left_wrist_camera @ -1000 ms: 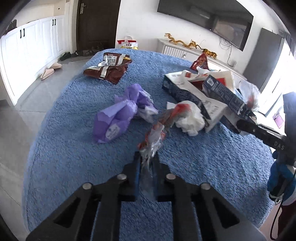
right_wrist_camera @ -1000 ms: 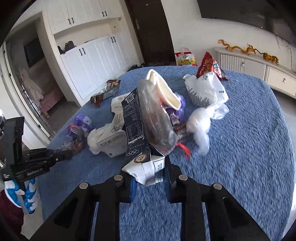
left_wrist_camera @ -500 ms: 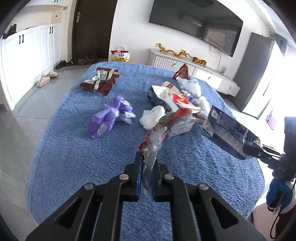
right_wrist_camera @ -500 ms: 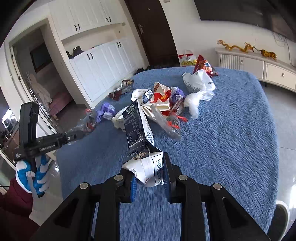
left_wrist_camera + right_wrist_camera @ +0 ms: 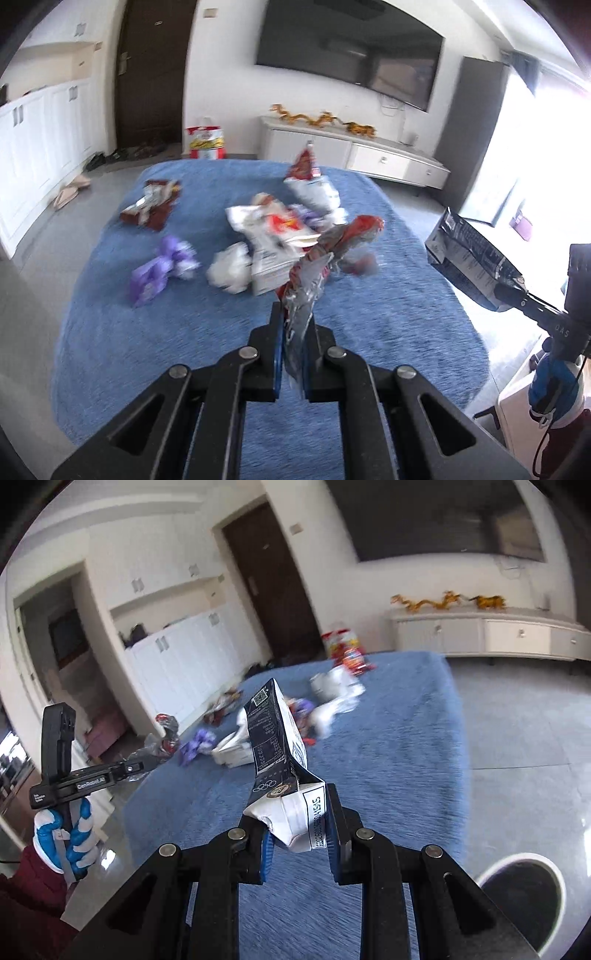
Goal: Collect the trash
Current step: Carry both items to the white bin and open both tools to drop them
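Observation:
My left gripper is shut on a crumpled clear and red plastic wrapper and holds it up above the blue rug. My right gripper is shut on a dark blue and white carton, lifted over the rug's near edge; the carton also shows in the left wrist view. More trash lies on the rug: a purple wrapper, a white carton and bags, a brown packet, a red snack bag.
A white TV cabinet stands behind the rug, white cupboards on the left. A round dark bin with a white rim stands on the grey floor at my lower right. A red and yellow bag sits by the door.
Both grippers have risen and pulled back from the trash pile, each keeping its piece. The pile looks smaller and farther. The bin has come into the right wrist view.

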{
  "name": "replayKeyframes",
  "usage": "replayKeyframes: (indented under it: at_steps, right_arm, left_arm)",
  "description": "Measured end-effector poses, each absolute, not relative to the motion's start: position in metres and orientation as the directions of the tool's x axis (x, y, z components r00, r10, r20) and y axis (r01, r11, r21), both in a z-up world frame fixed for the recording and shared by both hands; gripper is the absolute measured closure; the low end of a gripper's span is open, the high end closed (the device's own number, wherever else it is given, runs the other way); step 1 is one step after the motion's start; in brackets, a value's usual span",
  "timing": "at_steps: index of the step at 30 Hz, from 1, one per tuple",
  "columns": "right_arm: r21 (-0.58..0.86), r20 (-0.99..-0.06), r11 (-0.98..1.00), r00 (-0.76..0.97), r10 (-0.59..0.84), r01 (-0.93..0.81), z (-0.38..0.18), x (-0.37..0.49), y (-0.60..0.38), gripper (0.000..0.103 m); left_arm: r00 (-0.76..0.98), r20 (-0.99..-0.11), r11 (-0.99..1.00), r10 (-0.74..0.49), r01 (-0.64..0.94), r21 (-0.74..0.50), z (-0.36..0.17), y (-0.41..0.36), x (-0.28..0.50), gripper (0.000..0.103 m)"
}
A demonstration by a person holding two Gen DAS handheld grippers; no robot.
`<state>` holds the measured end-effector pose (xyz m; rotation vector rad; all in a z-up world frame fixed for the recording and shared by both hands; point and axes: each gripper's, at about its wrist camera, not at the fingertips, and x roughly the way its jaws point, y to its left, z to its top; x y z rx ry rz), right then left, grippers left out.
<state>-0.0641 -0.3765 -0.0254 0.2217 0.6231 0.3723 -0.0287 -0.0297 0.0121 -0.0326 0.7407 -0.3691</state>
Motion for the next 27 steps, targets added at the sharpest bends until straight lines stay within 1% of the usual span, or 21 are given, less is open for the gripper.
replayKeyframes:
  at_steps: [5,10,13,18,23,27]
  right_arm:
    - [0.309,-0.522,0.943,0.808,0.275,-0.121,-0.031,-0.097,-0.441,0.08]
    - [0.284,-0.58,0.955,0.808,0.1,0.085,-0.062,-0.131,-0.506,0.08]
    - [0.3,-0.623,0.935,0.781,0.04,0.191,-0.086,-0.146,-0.539,0.08]
    - [0.335,-0.685,0.888,0.728,-0.001,0.316,-0.129,-0.158,-0.583,0.079]
    - [0.339,-0.727,0.867,0.686,-0.004,0.364,-0.155,-0.147,-0.598,0.079]
    - [0.331,-0.752,0.861,0.659,-0.006,0.386,-0.169,-0.135,-0.607,0.079]
  left_arm:
    - [0.625,-0.661,0.882,-0.415,0.455,-0.124,0.023,-0.105,-0.025,0.096]
    - [0.529,-0.693,0.795,-0.489,0.597,-0.106,0.016,-0.194,-0.026,0.096]
    - [0.453,-0.724,0.731,-0.519,0.675,-0.101,0.006,-0.252,-0.03,0.096]
    - [0.359,-0.777,0.653,-0.518,0.753,-0.088,-0.021,-0.332,-0.037,0.096]
    - [0.274,-0.825,0.62,-0.493,0.776,-0.113,-0.053,-0.389,-0.027,0.096]
    - [0.213,-0.847,0.609,-0.486,0.778,-0.154,-0.072,-0.421,-0.021,0.094]
